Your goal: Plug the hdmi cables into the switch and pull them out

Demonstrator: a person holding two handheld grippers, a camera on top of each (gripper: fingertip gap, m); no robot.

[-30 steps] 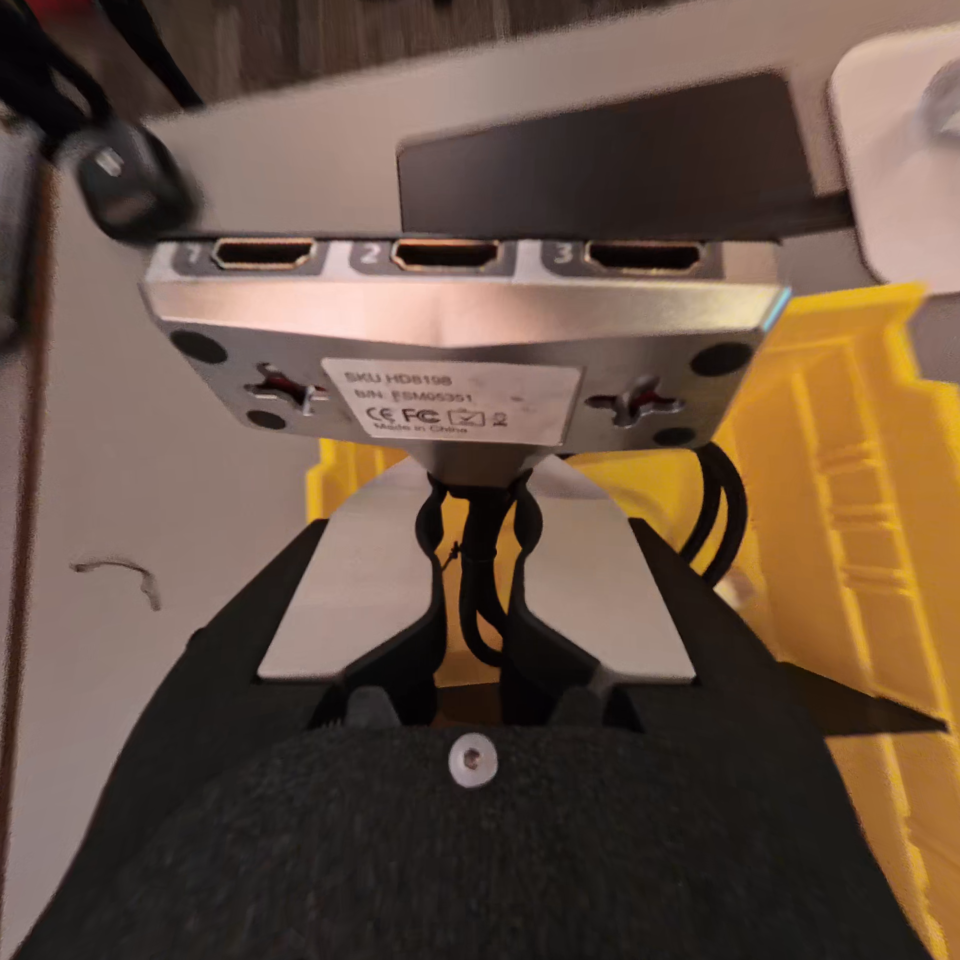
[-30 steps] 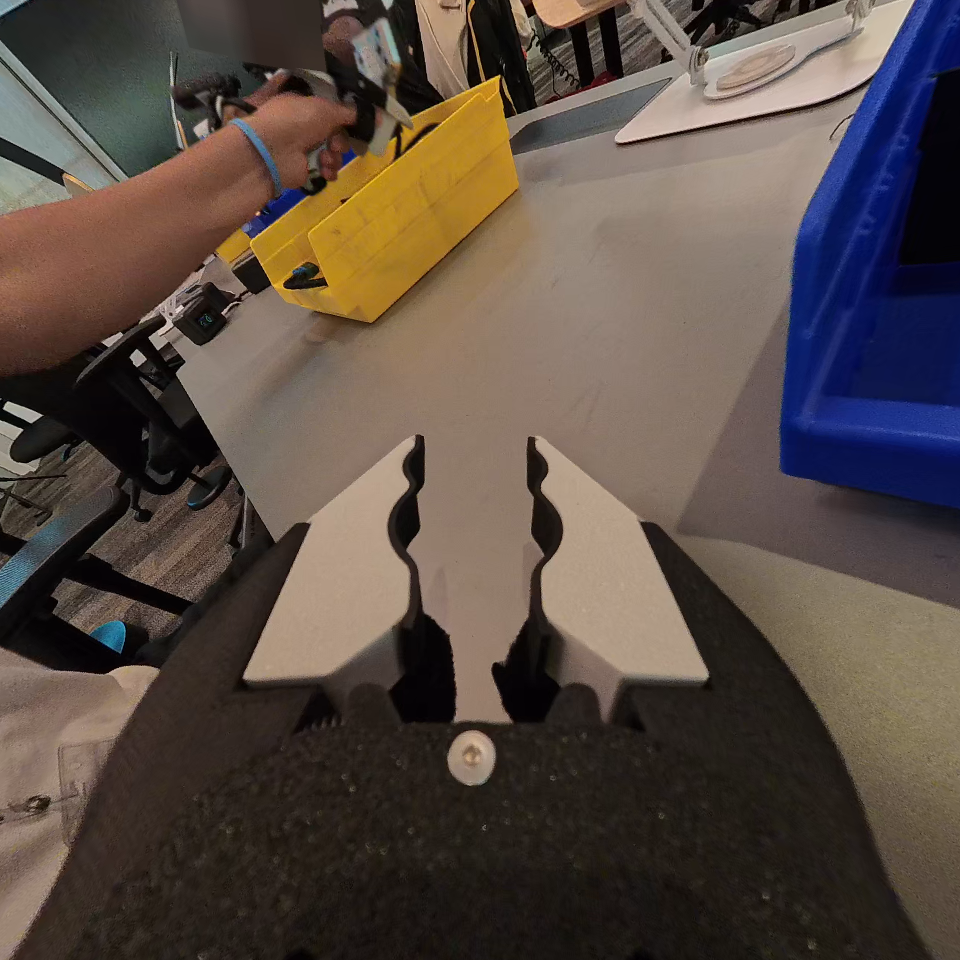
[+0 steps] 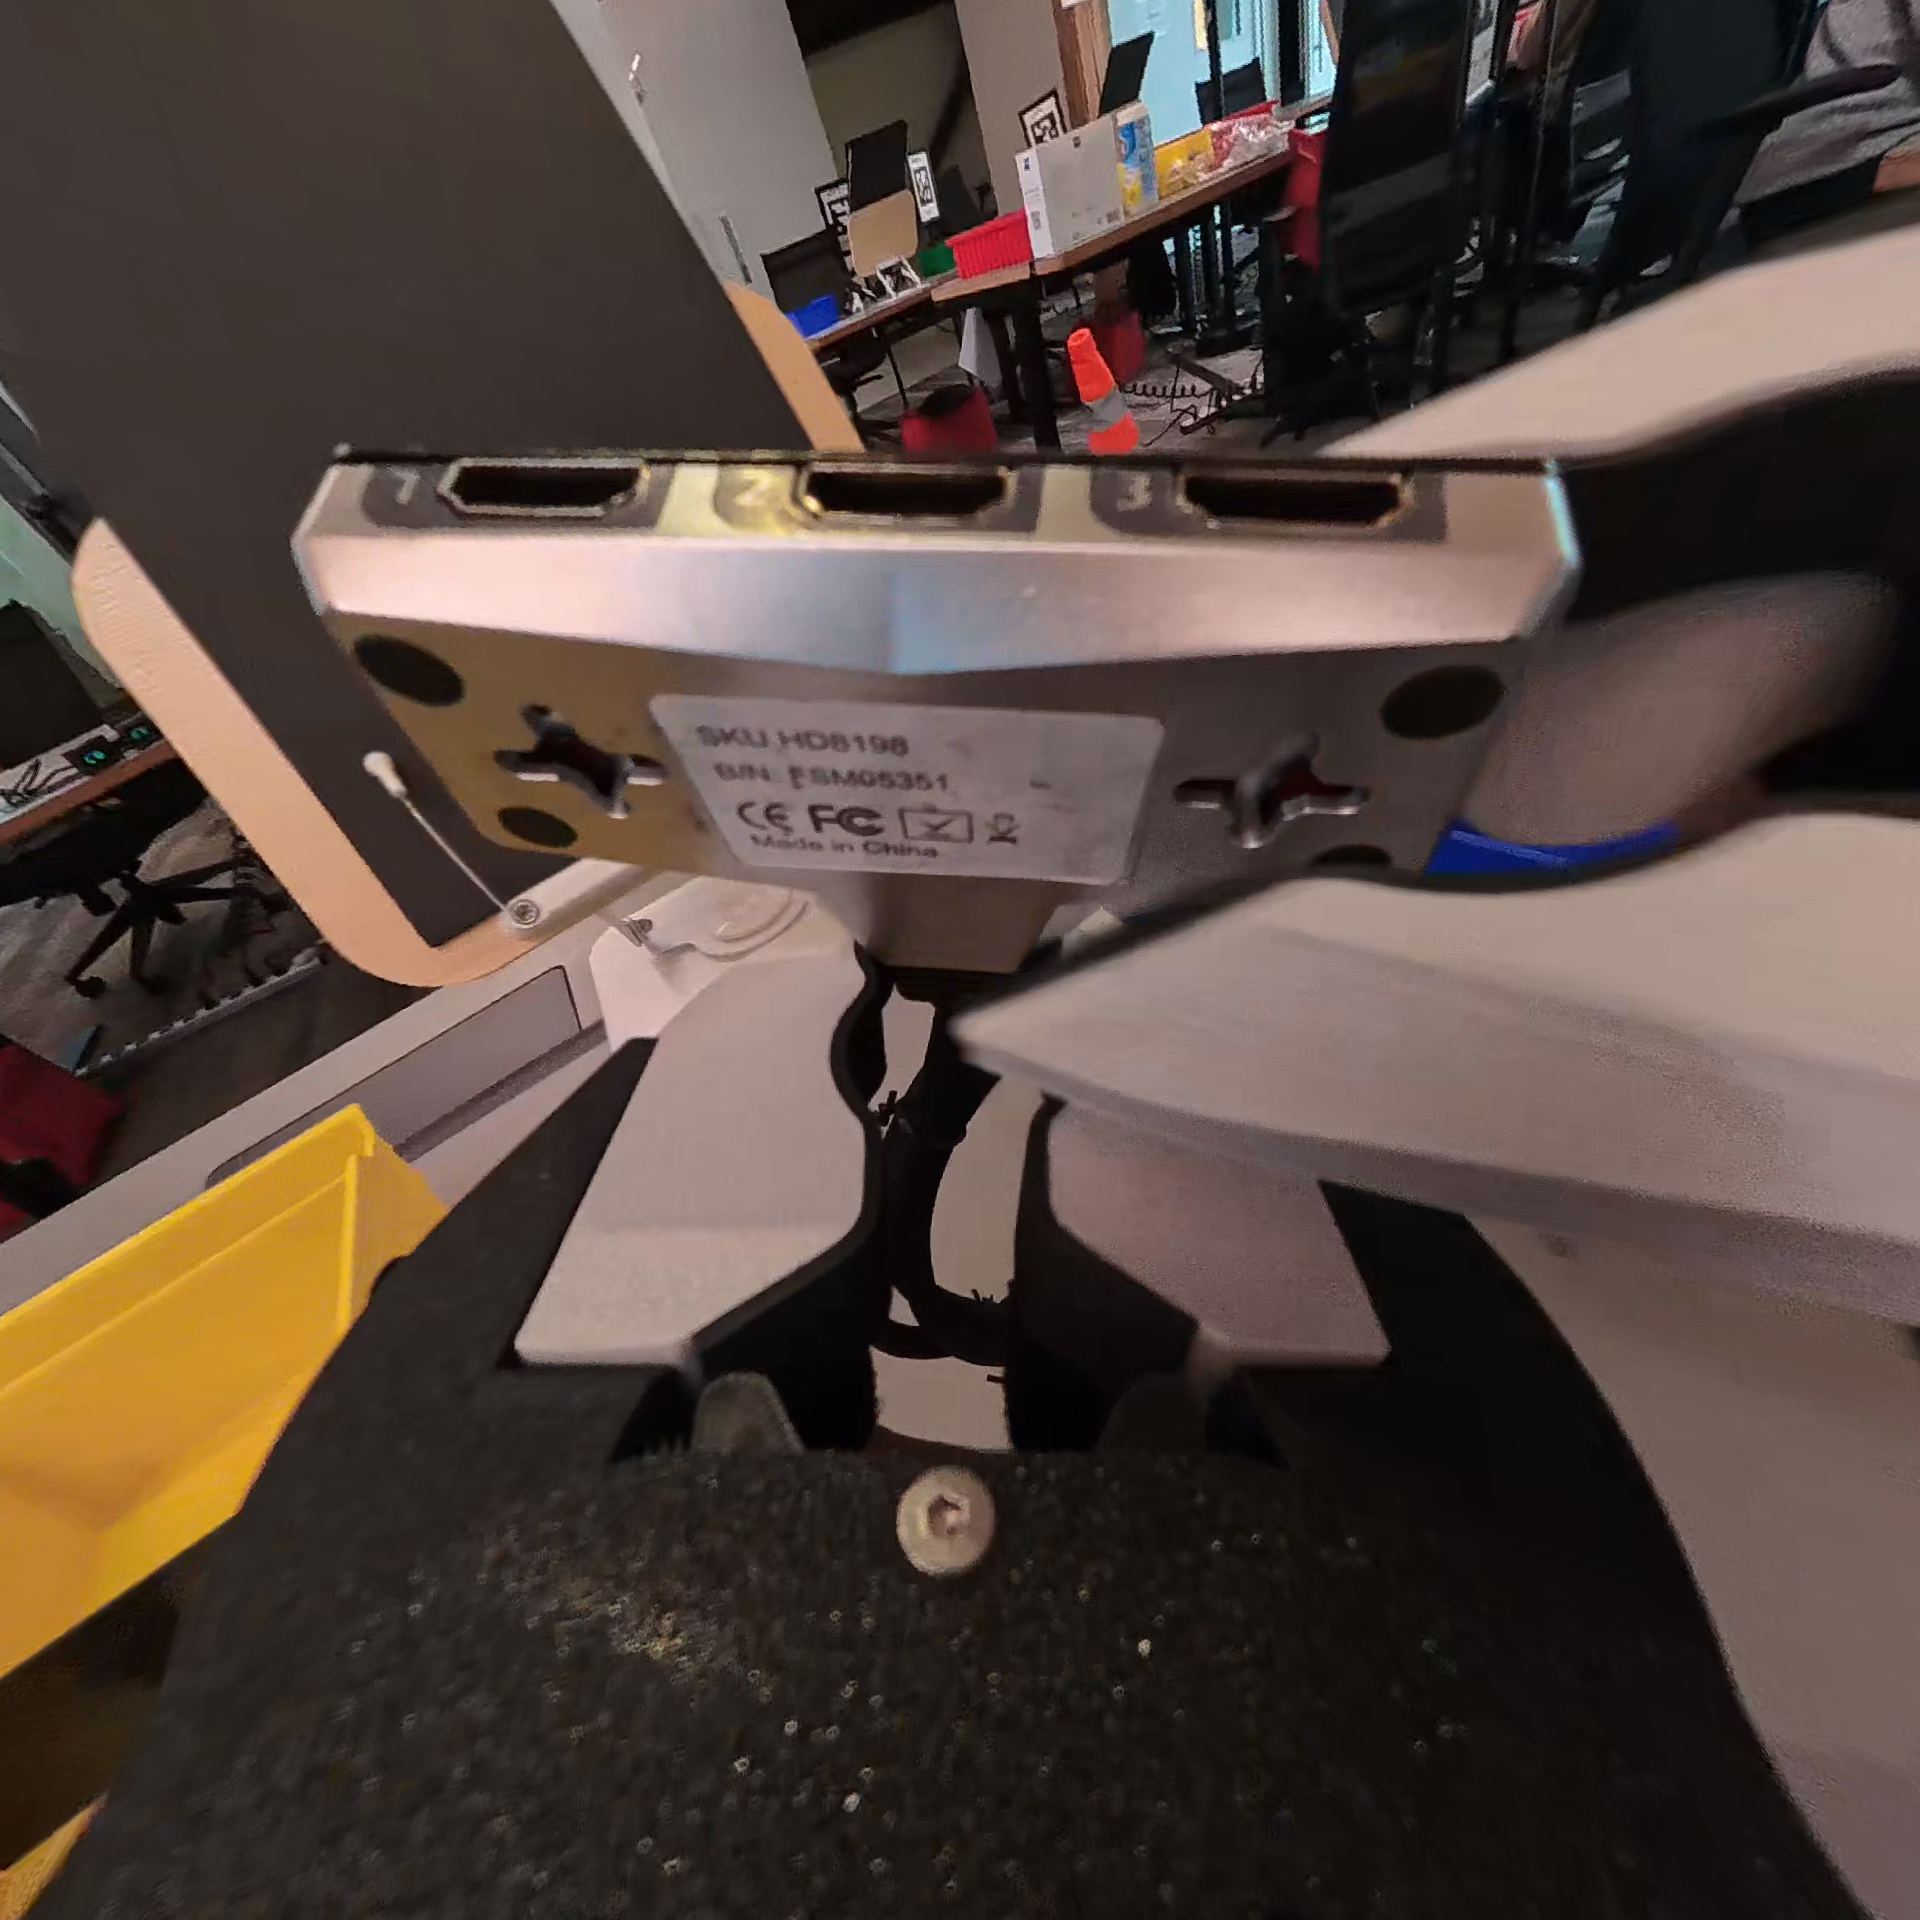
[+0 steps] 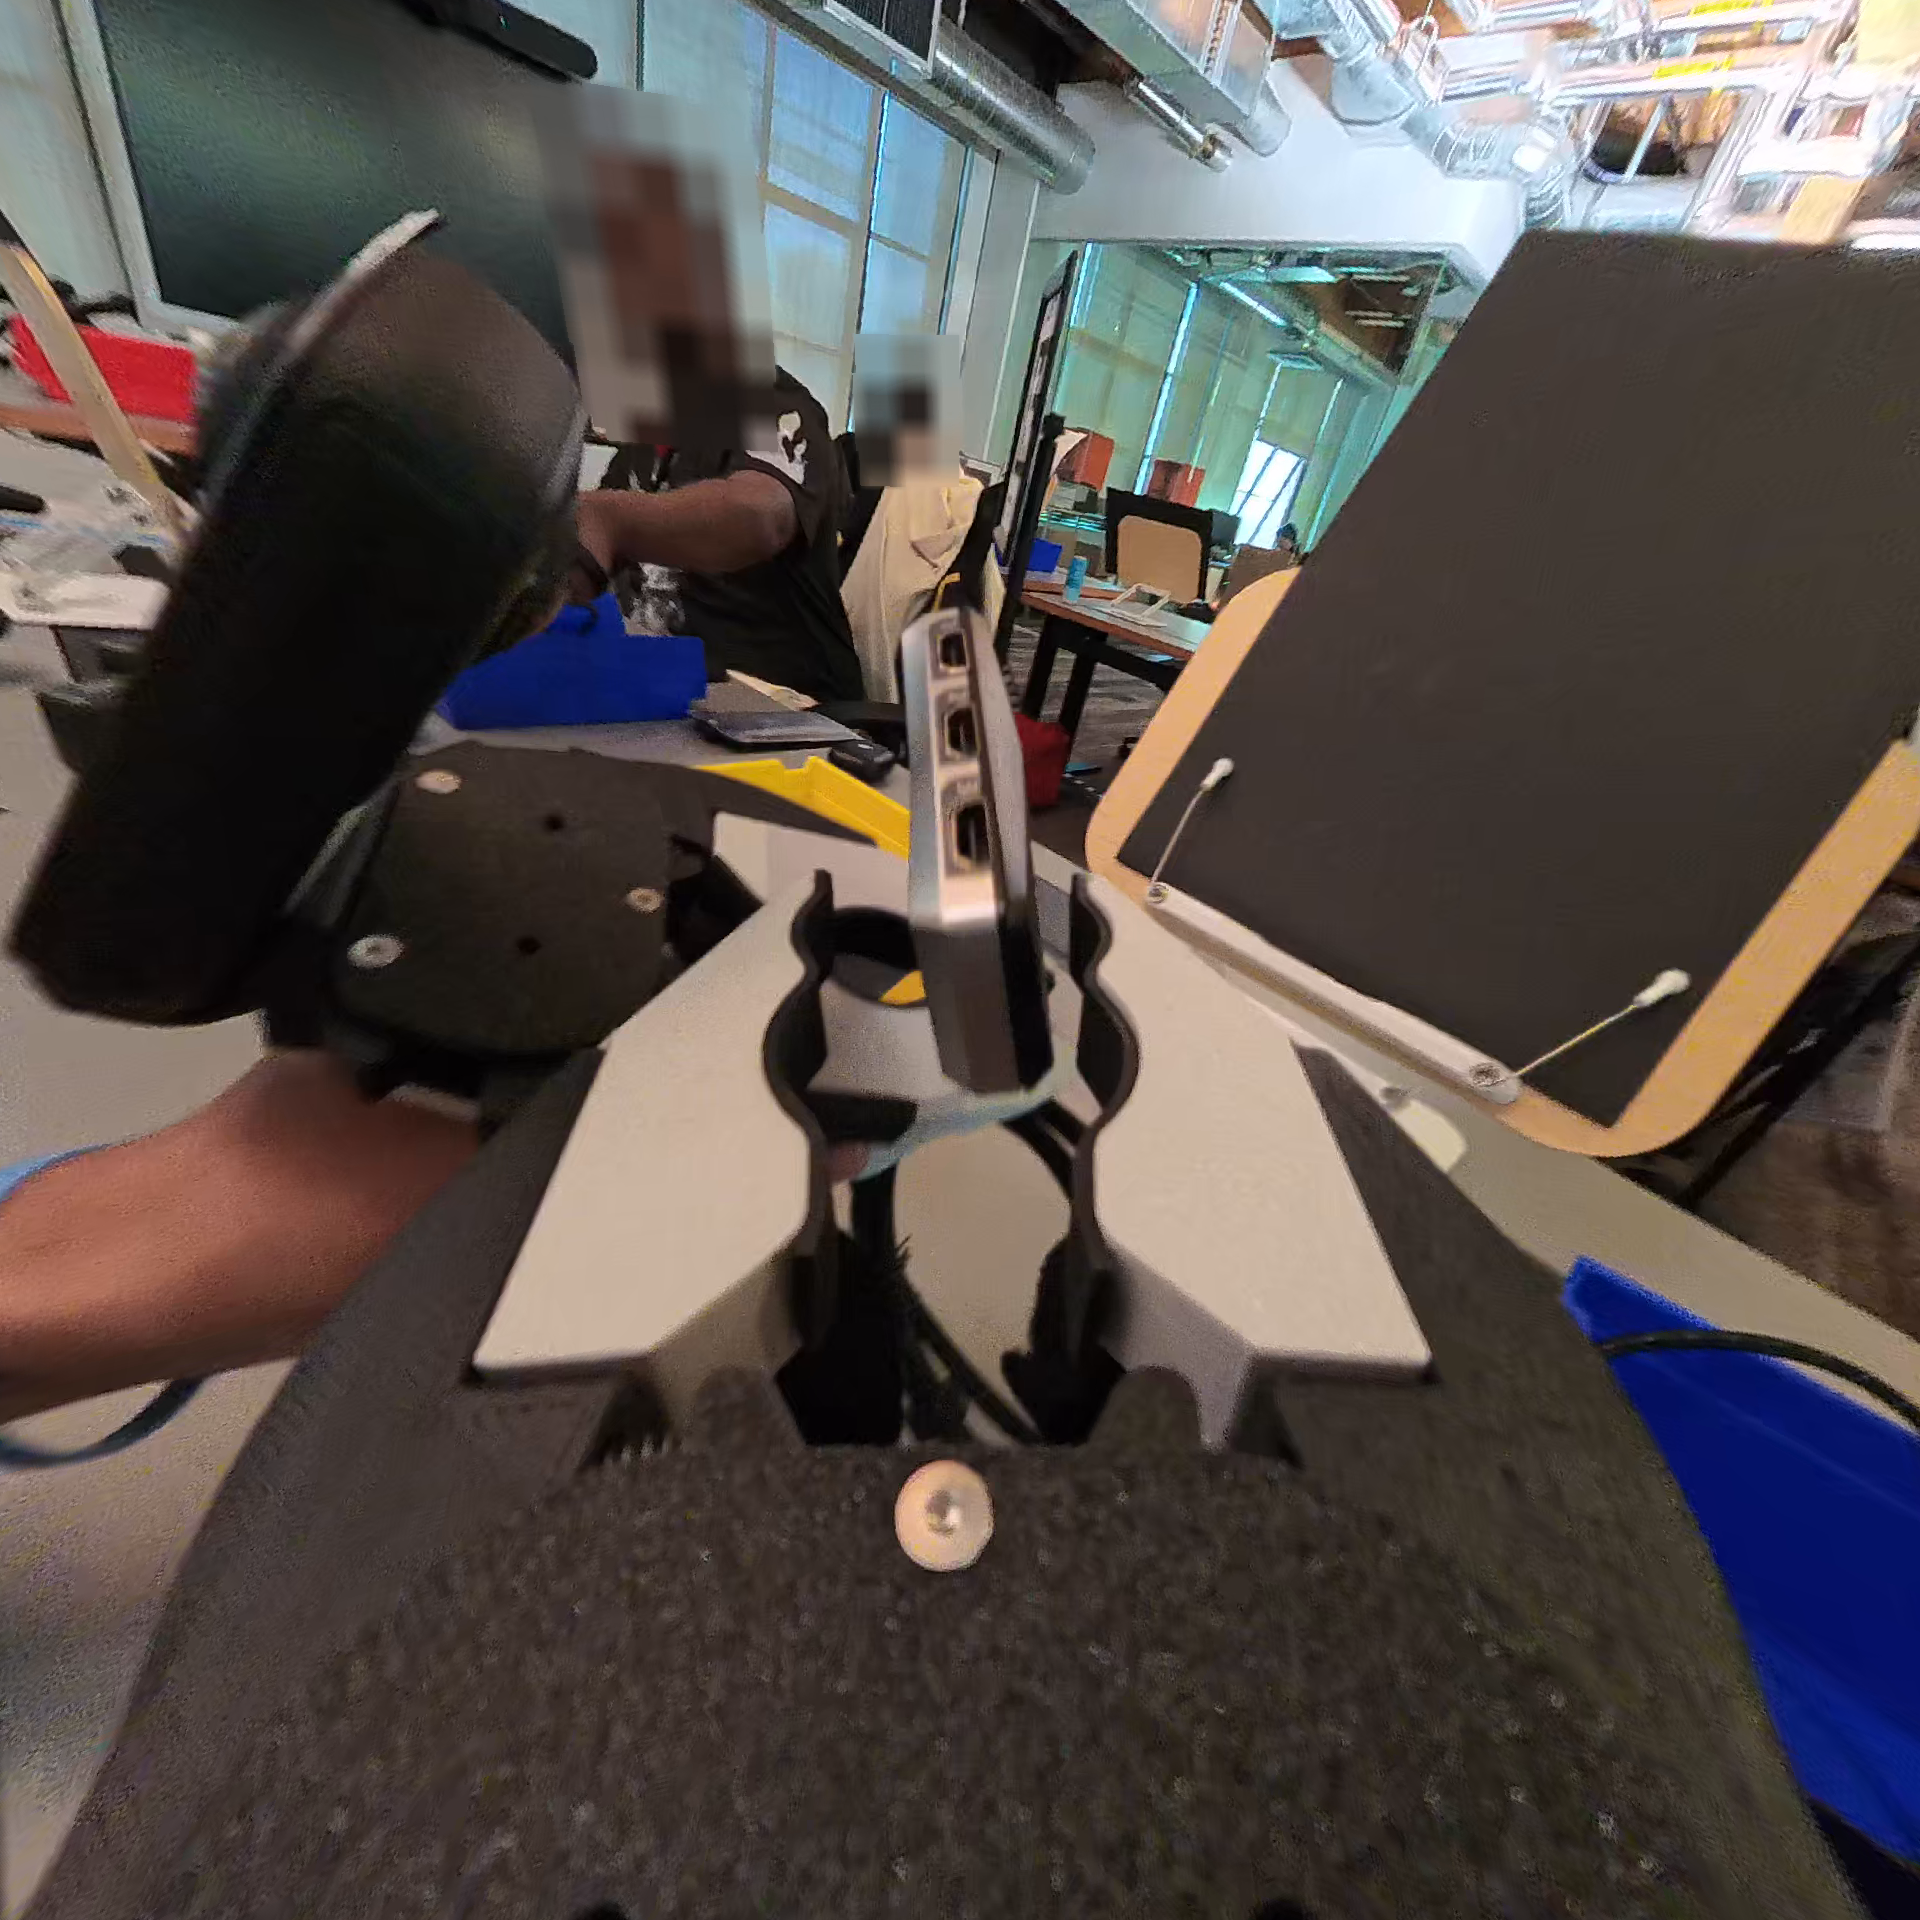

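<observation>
left gripper [image 3: 940,997] pinching switch [image 3: 935,644] by its cable-end neck, held up off desk [image 4: 1558,1184] | three ports empty | right gripper [image 4: 951,997] jaws spread around switch [image 4: 971,935] edge, contact unclear | yellow bin [image 3: 187,1340] lower left

Your left gripper [image 3: 940,997] is closed on the narrow rear end of the silver switch [image 3: 935,665], which fills mid-frame with its labelled underside toward you and three empty ports along its top edge. The right gripper [image 3: 1538,727] reaches in from the right edge, its two pale fingers [image 3: 1455,1049] straddling the switch's right end. A yellow bin [image 3: 177,1320] sits at lower left.
</observation>
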